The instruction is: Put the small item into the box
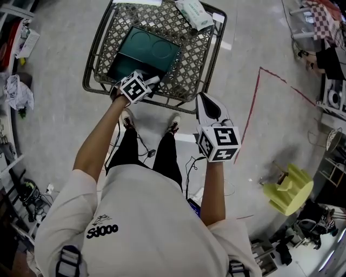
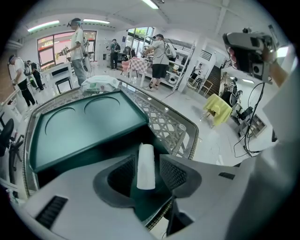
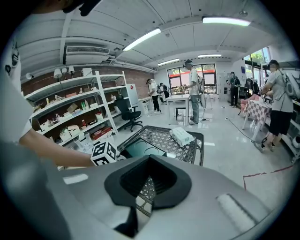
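Note:
A small white cylinder [image 2: 146, 166] stands between the pads of my left gripper [image 2: 147, 172], with a gap showing on each side, so the jaws are open. This gripper [image 1: 153, 81] hangs over the near edge of a teal box [image 1: 143, 51] that lies in a lattice cart basket [image 1: 186, 70]. The box [image 2: 84, 126] shows two round hollows in its top. My right gripper [image 1: 207, 105] is held outside the basket, near its front right corner, jaws shut and empty [image 3: 149, 164].
A white packet [image 1: 194, 13] lies at the basket's far right corner. A yellow stool [image 1: 289, 189] stands on the floor to the right, past a red tape line [image 1: 251, 108]. Shelves [image 3: 70, 112] line the left wall. Several people stand in the background.

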### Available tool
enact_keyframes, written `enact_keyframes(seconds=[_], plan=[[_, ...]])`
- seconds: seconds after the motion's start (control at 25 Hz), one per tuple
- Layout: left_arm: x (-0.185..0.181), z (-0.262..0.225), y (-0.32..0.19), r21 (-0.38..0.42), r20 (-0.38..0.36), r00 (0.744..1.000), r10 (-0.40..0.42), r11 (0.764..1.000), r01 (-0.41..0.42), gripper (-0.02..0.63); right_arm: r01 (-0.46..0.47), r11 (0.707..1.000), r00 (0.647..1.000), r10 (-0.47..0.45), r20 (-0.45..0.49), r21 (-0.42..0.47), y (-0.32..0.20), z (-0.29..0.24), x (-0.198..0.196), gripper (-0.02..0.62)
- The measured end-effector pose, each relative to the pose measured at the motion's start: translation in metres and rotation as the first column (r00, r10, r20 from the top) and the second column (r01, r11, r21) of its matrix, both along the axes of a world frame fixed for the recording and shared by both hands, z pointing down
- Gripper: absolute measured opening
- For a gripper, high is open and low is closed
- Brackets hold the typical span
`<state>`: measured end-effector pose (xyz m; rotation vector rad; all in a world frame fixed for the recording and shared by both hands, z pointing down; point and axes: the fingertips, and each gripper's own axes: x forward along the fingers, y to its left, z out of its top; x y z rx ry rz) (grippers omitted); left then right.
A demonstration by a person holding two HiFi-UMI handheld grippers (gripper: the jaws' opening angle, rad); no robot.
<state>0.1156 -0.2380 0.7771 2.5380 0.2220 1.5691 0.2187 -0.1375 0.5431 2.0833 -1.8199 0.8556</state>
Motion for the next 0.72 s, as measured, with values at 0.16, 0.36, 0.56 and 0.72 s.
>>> enact_keyframes(seconds=[0.16,0.36,0.56,0.72], plan=[[-0.004,-0.016,-0.007,0.015,-0.041,0.999,-0.023,1.000,0.024,0.167,-0.008,1.000,1.000,0.008,-0.011,0.019,0.004,-0.009,0.002,0.011],[-0.007,-0.058,-0.023,0.024,-0.118,0.990,-0.082,0.996,0.086,0.130,-0.004,0.998,0.999,0.007,-0.047,0.056,0.002,-0.032,0.006,0.011],[-0.009,-0.114,-0.043,0.027,-0.233,0.959,-0.160,0.985,0.171,0.100,0.014,0.995,0.996,-0.004,-0.094,0.099,-0.005,-0.060,0.009,0.011],[-0.018,-0.160,-0.060,0.001,-0.349,0.901,-0.259,0.961,0.276,0.064,0.028,0.989,0.991,-0.008,-0.133,0.147,-0.015,-0.086,0.011,0.011]])
